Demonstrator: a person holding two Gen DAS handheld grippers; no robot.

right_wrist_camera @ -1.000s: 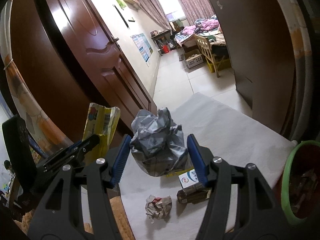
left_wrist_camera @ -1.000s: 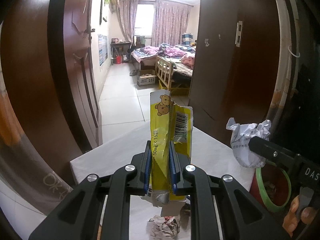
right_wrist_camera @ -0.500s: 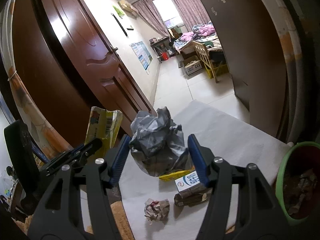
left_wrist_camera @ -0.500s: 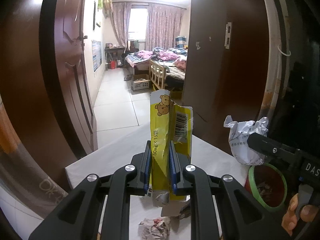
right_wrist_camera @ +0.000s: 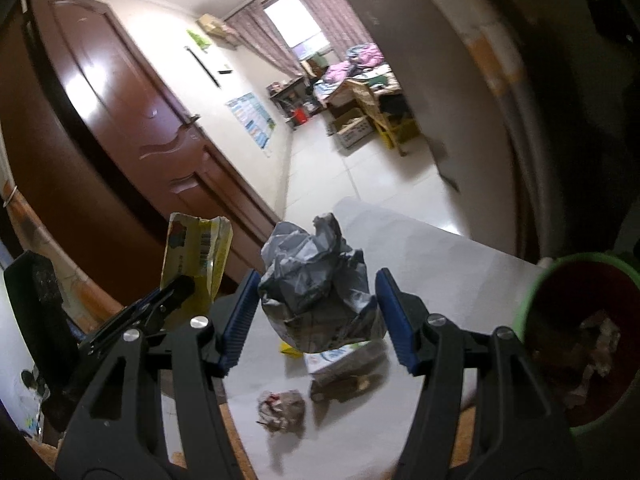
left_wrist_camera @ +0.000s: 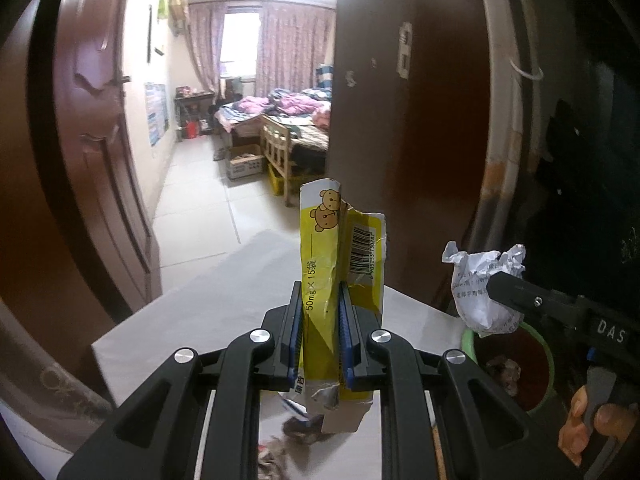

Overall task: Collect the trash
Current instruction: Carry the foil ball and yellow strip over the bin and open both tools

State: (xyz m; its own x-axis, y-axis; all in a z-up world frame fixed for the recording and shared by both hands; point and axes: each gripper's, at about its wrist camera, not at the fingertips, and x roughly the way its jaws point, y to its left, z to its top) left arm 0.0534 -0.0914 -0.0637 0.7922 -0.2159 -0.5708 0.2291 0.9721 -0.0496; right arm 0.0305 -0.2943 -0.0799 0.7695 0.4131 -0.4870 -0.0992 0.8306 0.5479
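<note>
Green-rimmed bin — just beyond table edge

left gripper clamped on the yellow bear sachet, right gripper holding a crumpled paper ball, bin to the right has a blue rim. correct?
Not quite: the bin's rim is green, not blue, as the right wrist view shows. The rest stands: the left gripper is clamped on the yellow bear sachet, and the right gripper holds a crumpled paper ball.

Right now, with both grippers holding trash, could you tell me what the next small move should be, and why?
Probably carry the right gripper rightward over the green-rimmed bin: its crumpled paper ball is clamped, and the bin sits just beside it.
</note>
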